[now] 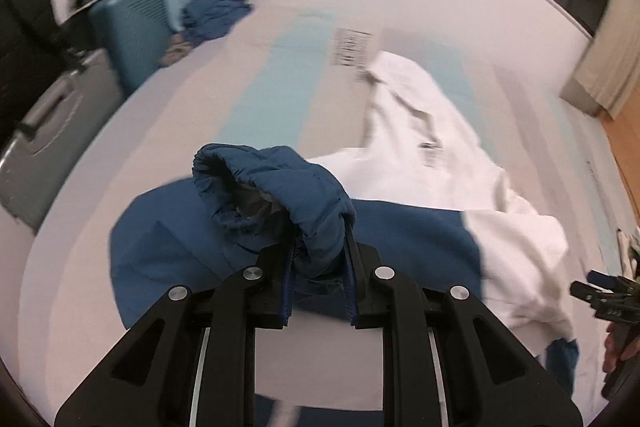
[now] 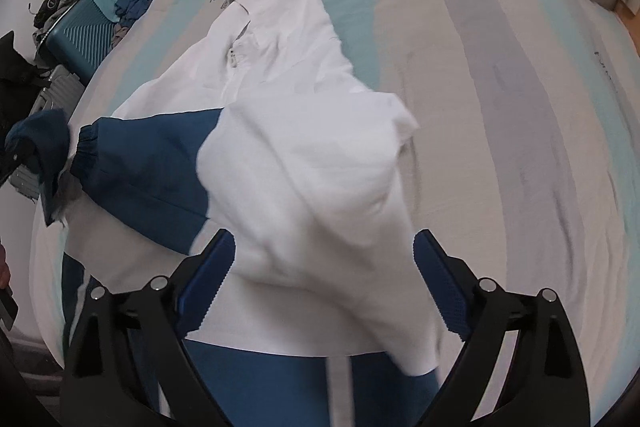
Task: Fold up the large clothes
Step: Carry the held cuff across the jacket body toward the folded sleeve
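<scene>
A white and blue jacket (image 2: 304, 155) lies spread on the striped bed (image 2: 520, 107). My left gripper (image 1: 320, 239) is shut on the jacket's blue elastic cuff (image 1: 272, 187) and holds it lifted over the blue sleeve (image 1: 168, 251). It also shows at the left edge of the right wrist view, with the cuff (image 2: 44, 143). My right gripper (image 2: 324, 247) is open, its blue-padded fingers (image 2: 208, 287) standing either side of a raised white fold of the jacket. The right gripper shows at the right edge of the left wrist view (image 1: 600, 291).
A teal suitcase (image 1: 136, 23) and a grey suitcase (image 1: 52, 139) stand beside the bed on the left. A pile of blue clothes (image 1: 216, 11) lies at the bed's far corner. A curtain (image 1: 604, 75) and wooden floor (image 1: 628, 147) are at right.
</scene>
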A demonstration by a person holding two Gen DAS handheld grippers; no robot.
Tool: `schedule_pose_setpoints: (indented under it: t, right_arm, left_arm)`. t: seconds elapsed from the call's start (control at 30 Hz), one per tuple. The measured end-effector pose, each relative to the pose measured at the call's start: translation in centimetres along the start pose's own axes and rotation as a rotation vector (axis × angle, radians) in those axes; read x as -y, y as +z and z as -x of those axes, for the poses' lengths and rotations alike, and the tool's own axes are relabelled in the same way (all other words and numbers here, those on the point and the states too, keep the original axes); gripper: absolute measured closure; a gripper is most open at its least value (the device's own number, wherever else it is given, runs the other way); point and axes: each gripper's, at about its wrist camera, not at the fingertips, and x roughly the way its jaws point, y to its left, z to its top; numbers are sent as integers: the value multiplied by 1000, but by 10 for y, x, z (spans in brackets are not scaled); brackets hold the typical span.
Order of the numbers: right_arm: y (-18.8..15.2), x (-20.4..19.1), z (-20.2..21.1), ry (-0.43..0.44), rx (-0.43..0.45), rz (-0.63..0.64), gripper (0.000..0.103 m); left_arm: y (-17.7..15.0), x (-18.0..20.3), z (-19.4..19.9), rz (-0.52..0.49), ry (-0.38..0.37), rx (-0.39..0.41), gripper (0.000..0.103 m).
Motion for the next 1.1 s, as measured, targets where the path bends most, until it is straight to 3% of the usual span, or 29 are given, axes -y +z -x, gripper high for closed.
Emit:
schedule_pose_setpoints:
  t: [0.17,0.37,0.77,1.1]
  right_arm:
    - [1,25,0,4,32,22,11]
    - [1,54,4,18,89,24,8]
    - [-11,101,12,16,131,-97,8]
    - [-26,139,9,-20,121,-110,8]
  left_arm:
    - [-3,68,-11,-55,-39,-11,86]
    - [-18,134,-39,-100,-70,-80,90]
    - [-23,230,-59,-202,-166,-126,92]
    - [-37,299,-87,-294,-212,-155,92]
